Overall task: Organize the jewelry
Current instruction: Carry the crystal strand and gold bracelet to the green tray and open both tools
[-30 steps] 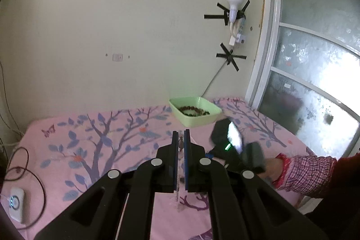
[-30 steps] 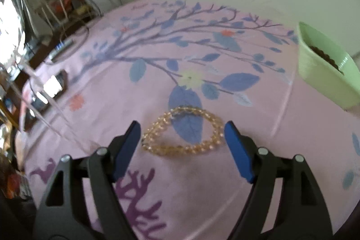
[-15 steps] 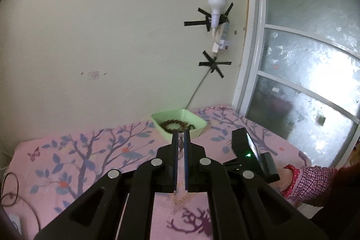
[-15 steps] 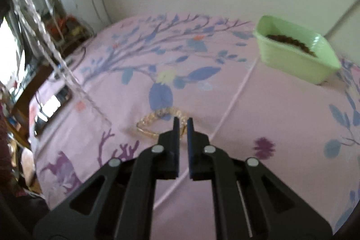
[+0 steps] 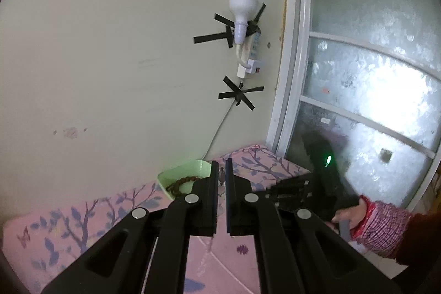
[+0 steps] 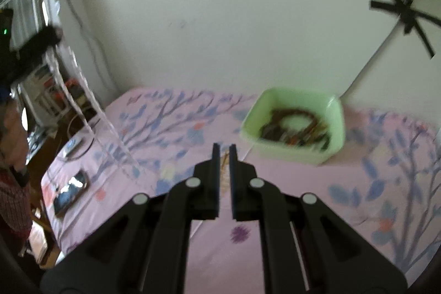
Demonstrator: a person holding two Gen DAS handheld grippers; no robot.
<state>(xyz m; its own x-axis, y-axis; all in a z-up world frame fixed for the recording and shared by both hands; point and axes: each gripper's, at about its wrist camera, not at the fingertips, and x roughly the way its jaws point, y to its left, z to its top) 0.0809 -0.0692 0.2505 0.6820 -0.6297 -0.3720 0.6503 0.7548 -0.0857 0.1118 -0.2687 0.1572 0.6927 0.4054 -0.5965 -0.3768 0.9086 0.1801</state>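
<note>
My left gripper (image 5: 221,172) is shut on a pale beaded necklace (image 5: 207,252) that hangs down from the jaws; the same strand (image 6: 82,92) shows at the left of the right wrist view. My right gripper (image 6: 225,153) is shut on the amber bead bracelet (image 6: 225,170), lifted above the pink floral cloth (image 6: 303,211). A green tray (image 6: 296,153) with dark bead bracelets inside stands ahead and to the right of it, also in the left wrist view (image 5: 179,174). The right gripper's body (image 5: 317,189) appears at the right there.
A phone (image 6: 70,190) and a small white device (image 6: 72,145) lie at the cloth's left edge. A taped bulb and power strip (image 5: 244,26) hang on the wall behind, and a frosted glass door (image 5: 372,101) stands at the right.
My right gripper closed on the amber bracelet and lifted it off the cloth toward the green tray. My left gripper rose and tilted up with the necklace.
</note>
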